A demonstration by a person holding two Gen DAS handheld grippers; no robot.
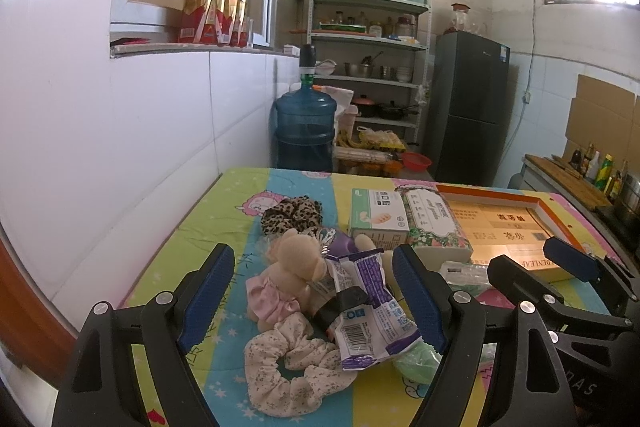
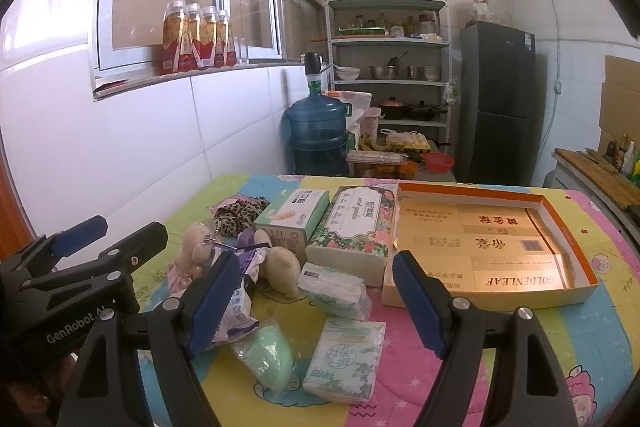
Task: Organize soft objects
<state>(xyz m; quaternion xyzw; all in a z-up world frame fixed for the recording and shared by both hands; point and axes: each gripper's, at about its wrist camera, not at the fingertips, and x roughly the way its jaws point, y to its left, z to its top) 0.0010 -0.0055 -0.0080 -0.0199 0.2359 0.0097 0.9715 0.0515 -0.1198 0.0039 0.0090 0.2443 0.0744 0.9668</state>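
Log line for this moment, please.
left gripper: open, over cream floral scrunchie | right gripper: open, above green-white tissue packs | orange-rimmed cardboard tray: no soft items

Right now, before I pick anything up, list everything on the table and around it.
Teddy bear: 1, beige in a pink dress, left part of the table.
Scrunchies: 2, leopard print behind the bear, cream floral at the near edge.
Purple snack packet: 1, leaning over the bear.
Green soft item in clear wrap: 1, near edge.
Tissue packs: 2, white-green, one near edge, one behind it.
Boxes: 2, green-white and floral, side by side mid-table.
Open tray: 1, orange rim, right, nothing in it.
Water jug: 1, blue, beyond the table.
Shelf, fridge: far wall.
Bottles: 4, red labels, on the windowsill.
Left gripper: open.
Right gripper: open.
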